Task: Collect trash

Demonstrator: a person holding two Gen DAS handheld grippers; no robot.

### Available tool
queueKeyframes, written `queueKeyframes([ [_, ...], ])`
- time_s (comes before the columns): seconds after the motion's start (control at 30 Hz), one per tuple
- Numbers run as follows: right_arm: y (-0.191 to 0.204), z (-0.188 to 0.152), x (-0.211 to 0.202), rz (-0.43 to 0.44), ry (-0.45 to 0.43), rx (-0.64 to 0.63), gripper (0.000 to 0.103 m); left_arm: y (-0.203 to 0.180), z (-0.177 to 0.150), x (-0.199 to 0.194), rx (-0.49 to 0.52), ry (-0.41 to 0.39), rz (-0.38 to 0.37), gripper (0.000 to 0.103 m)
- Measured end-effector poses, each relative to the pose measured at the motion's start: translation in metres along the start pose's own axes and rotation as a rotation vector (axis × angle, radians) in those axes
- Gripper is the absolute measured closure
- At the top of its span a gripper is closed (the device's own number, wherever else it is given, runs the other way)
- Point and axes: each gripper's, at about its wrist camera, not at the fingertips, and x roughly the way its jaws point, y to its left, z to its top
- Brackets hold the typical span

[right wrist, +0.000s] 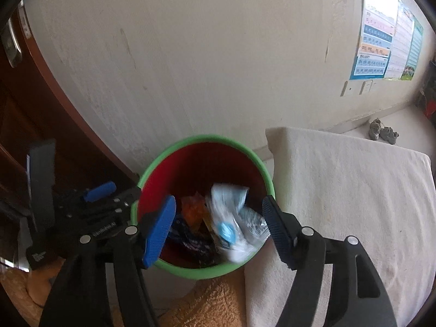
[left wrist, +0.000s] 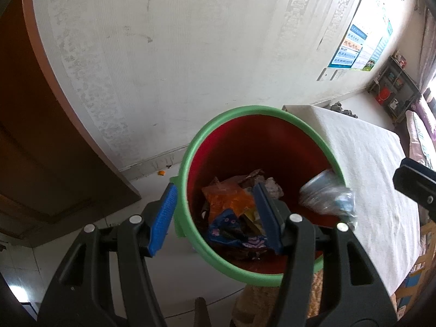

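A red bin with a green rim [left wrist: 190,147] holds several wrappers, among them an orange wrapper [left wrist: 229,197] and a blue one [left wrist: 231,226]. My left gripper [left wrist: 215,188] straddles the bin's left rim: one blue pad sits outside against the rim's tab, the other hangs inside, clear of the wall. In the right wrist view, my right gripper [right wrist: 218,200] is open over the bin [right wrist: 152,160]. A crumpled clear bottle with a blue cap [right wrist: 231,218] is blurred between its fingers, touching neither pad. The same bottle [left wrist: 327,199] shows above the bin's right rim.
A white cloth-covered surface [right wrist: 354,190] adjoins the bin on the right. A brown wooden door [left wrist: 41,136] stands at left and a pale wall [left wrist: 190,41] rises behind. A tan rug [right wrist: 212,305] lies below the bin. Shoes [right wrist: 381,132] rest by the far wall.
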Motion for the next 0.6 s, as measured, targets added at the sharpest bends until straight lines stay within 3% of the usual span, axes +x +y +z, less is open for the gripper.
queueKeyframes([
  [0.03,-0.003,0.0,-0.003,-0.007,-0.006,0.007,0.037,-0.004,0.0,-0.002,0.003,-0.003,-0.008,0.039],
  [0.17,-0.031,-0.006,-0.027,-0.034,-0.056,0.077,0.03,-0.036,0.002,-0.015,0.05,-0.051,-0.066,0.032],
  [0.3,-0.074,-0.02,-0.066,-0.14,-0.14,0.163,0.021,-0.085,0.006,-0.038,0.135,-0.149,-0.156,0.022],
  [0.4,-0.108,-0.033,-0.1,-0.224,-0.201,0.238,0.014,-0.119,0.01,-0.053,0.191,-0.219,-0.195,0.006],
  [0.47,-0.129,-0.043,-0.122,-0.284,-0.243,0.287,0.007,-0.143,0.011,-0.065,0.221,-0.287,-0.226,0.006],
  [0.6,-0.155,-0.065,-0.152,-0.386,-0.284,0.345,0.007,-0.182,0.008,-0.081,0.277,-0.358,-0.291,0.006],
])
